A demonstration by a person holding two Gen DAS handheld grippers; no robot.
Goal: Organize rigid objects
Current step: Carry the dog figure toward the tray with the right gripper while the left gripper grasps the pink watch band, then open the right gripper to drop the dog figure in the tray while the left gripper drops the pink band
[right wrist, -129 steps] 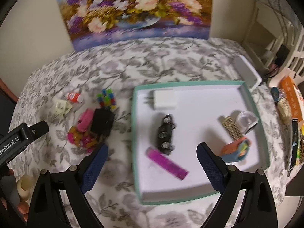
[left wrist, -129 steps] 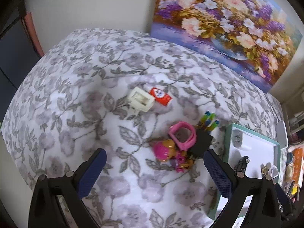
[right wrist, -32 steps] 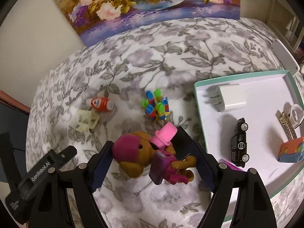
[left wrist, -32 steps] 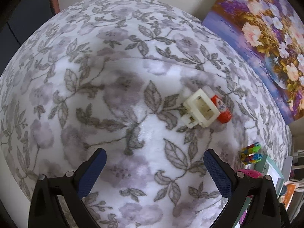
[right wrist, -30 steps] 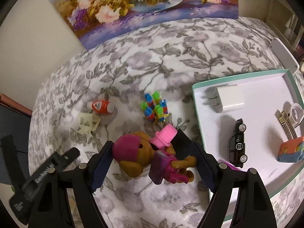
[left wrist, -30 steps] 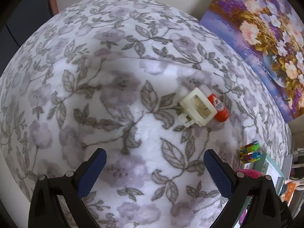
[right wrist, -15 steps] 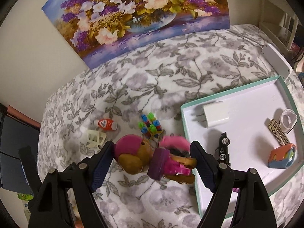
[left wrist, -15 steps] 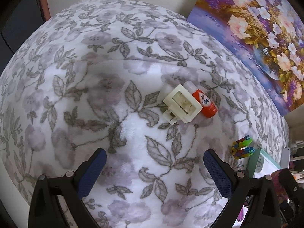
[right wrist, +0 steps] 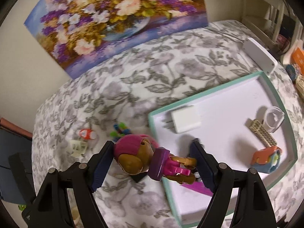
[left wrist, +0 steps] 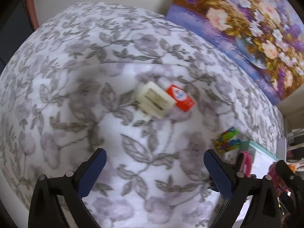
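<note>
Here the right tool pinched a pink-and-brown plastic toy figure, carried above the near-left rim of the white, teal-rimmed tray on the floral bedspread. The left tool hung spread and empty. The transfer step seemed underway; next, the figure likely needed positioning over bare tray floor before release.

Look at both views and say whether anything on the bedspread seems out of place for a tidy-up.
Yes: the cream plastic piece, red-and-white container and colourful clips lie loose on the bedspread, outside the tray. The right tool holds the toy figure.
</note>
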